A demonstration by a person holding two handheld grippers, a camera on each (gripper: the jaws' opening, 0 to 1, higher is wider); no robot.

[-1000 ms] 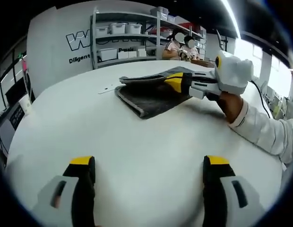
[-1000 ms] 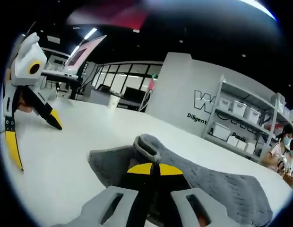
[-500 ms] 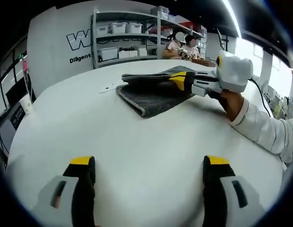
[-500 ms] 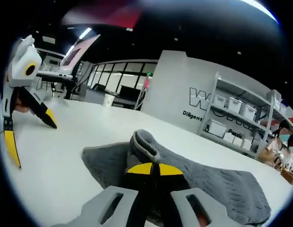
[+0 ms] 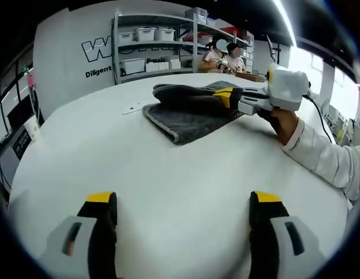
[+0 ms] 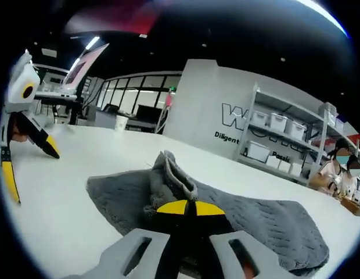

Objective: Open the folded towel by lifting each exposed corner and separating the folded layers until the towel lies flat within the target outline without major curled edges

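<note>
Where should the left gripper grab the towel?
Probably the near corner of the towel, low from the left gripper's side: it juts toward the open jaws, layers showing at the edge. The right gripper is shut on a fold at the far side.

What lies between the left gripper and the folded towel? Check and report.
Nothing visible. Bare white table runs from the open left gripper to the grey towel. The right gripper holds the towel's far side, off that path.

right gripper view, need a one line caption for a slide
Right gripper shut on a raised fold of the grey towel on the white table.
</note>
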